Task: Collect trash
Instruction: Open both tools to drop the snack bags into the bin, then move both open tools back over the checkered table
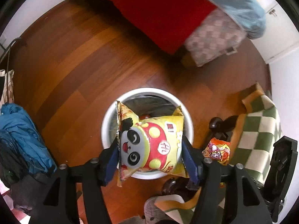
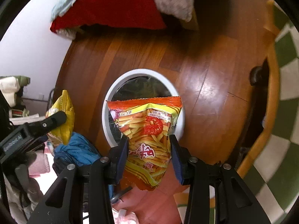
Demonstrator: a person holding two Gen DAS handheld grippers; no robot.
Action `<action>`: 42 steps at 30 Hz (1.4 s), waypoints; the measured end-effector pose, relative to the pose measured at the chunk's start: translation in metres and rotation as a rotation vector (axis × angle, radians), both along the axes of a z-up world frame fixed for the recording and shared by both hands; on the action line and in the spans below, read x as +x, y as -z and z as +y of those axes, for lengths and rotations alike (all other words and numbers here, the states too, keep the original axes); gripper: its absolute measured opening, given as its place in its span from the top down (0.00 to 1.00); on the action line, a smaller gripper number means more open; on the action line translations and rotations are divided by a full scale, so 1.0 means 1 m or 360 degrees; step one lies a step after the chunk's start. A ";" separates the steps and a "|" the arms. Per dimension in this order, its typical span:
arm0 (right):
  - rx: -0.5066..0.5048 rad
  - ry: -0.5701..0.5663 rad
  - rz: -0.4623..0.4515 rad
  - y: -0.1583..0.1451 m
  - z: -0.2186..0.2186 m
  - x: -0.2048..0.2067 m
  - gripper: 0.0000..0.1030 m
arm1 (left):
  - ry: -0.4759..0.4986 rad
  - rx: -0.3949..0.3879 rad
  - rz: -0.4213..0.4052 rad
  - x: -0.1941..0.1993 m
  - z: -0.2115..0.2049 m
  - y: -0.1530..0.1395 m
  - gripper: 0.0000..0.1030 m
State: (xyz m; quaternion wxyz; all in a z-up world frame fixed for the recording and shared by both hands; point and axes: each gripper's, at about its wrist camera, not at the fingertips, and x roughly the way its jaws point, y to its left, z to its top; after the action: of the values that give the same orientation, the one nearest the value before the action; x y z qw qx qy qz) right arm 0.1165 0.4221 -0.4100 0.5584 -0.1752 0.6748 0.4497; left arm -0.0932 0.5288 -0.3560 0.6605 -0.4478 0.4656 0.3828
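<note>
A yellow snack bag with a panda print (image 1: pixel 149 145) hangs over the white round trash bin (image 1: pixel 149 91), and my left gripper (image 1: pixel 150 149) is shut on its sides. The bin has a liner and something red shows inside it. In the right wrist view, an orange snack bag printed with fries (image 2: pixel 149 138) is pinched in my right gripper (image 2: pixel 149 147), above the near rim of the same bin (image 2: pixel 142 72). Each view catches the other tool: the orange bag (image 1: pixel 218 151) to the right, and the yellow bag (image 2: pixel 61 117) with the left gripper's finger to the left.
The bin stands on a wooden floor (image 1: pixel 84 65). A red cloth (image 1: pixel 158 13) and bedding hang at the far side. A green-and-white checkered rug (image 1: pixel 259 130) lies on the right beside black chair casters (image 1: pixel 214 123). Crumpled blue fabric (image 1: pixel 22 138) is piled on the left.
</note>
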 end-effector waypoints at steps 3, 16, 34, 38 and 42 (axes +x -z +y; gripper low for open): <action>-0.0033 -0.0040 0.0029 0.018 0.021 -0.009 0.55 | -0.0075 -0.0006 0.0000 -0.014 0.009 0.005 0.12; -0.0099 -0.0211 -0.0017 0.028 0.026 -0.036 0.00 | -0.0148 0.0285 0.0261 -0.052 -0.016 -0.009 0.03; 0.0035 -0.0220 -0.0324 -0.095 -0.056 -0.049 0.00 | -0.0028 0.0478 0.0263 -0.060 -0.089 -0.079 0.03; 0.0076 -0.0219 -0.0385 -0.127 -0.073 -0.051 0.00 | -0.0011 0.0516 0.0246 -0.065 -0.106 -0.100 0.03; 0.0137 -0.0225 -0.0381 -0.159 -0.091 -0.055 0.00 | 0.0010 0.0565 0.0220 -0.070 -0.125 -0.124 0.03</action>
State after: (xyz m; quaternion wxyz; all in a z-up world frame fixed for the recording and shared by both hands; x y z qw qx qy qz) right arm 0.0611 0.3308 -0.2511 0.6087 -0.2507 0.5694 0.4922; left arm -0.1634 0.4040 -0.2317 0.6968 -0.2955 0.4364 0.4866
